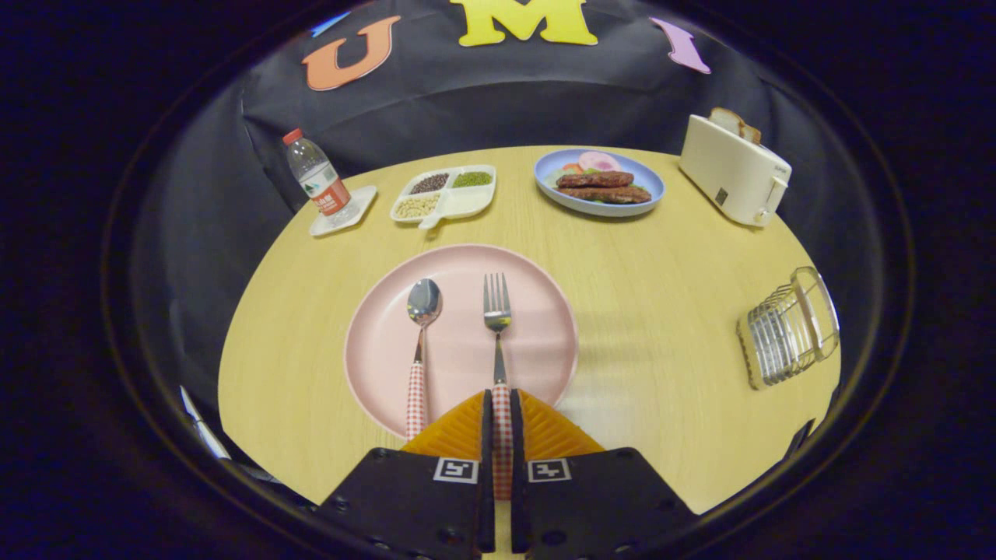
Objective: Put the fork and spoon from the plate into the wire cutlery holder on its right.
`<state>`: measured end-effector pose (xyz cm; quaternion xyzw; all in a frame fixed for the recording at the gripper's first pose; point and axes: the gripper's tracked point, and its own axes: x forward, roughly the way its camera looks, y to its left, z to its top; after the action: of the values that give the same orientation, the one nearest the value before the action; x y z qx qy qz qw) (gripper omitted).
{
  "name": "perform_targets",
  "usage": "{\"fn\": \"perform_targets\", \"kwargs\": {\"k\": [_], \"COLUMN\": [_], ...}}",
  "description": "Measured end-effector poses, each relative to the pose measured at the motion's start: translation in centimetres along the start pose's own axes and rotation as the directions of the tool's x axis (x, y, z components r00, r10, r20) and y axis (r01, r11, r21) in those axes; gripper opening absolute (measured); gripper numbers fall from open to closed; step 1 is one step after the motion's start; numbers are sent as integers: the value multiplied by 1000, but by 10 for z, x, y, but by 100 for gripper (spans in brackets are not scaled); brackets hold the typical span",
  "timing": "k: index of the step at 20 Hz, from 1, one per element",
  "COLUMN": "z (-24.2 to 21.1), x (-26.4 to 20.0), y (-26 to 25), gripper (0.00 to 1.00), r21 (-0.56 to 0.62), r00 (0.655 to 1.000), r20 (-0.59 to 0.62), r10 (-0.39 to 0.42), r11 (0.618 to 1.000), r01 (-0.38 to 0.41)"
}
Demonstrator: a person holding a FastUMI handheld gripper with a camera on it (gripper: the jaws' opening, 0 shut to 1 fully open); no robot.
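Gripper: my gripper (502,404) is clamped on the fork's checked handle, both fingers pressing it.
Fork: fork (497,311) lies on the pink plate (545,311), tines pointing far.
Spoon: spoon (421,342) lies just left, parallel.
Holder: wire cutlery holder (790,327) sits well right on the table (661,311).
Far side: bottle (317,180), divided tray (445,194), food plate (599,183), toaster (733,173).

You face a round, pale wood-grain table (669,257), evenly lit with soft shadows. Behind the table hangs the booth's black cloth wall (498,109), creased and draped. To either side of the table the surroundings fall into darkness
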<state>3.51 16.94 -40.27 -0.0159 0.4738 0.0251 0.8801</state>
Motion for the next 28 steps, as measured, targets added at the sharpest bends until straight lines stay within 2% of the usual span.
{"fn": "perform_targets", "kwargs": {"k": [5, 11, 15, 18, 22, 26, 28], "z": [27, 72, 83, 79, 66, 53, 46], "x": [-62, -118, -140, -154, -169, -173, -171], "y": [-46, -137, -192, -223, -250, -273, -278], "gripper": [8, 8, 8, 8, 8, 8, 8], "r21": [-64, -88, -84, -98, -104, -130, -104], "r00": [999, 996, 997, 997, 990, 966, 948], "r20": [25, 82, 62, 0, -126, -235, -301], "r10": [23, -20, -54, -77, -68, -107, -104], "r11": [998, 996, 995, 992, 993, 988, 992], "r01": [-21, 27, 59, 77, 55, 78, 76]}}
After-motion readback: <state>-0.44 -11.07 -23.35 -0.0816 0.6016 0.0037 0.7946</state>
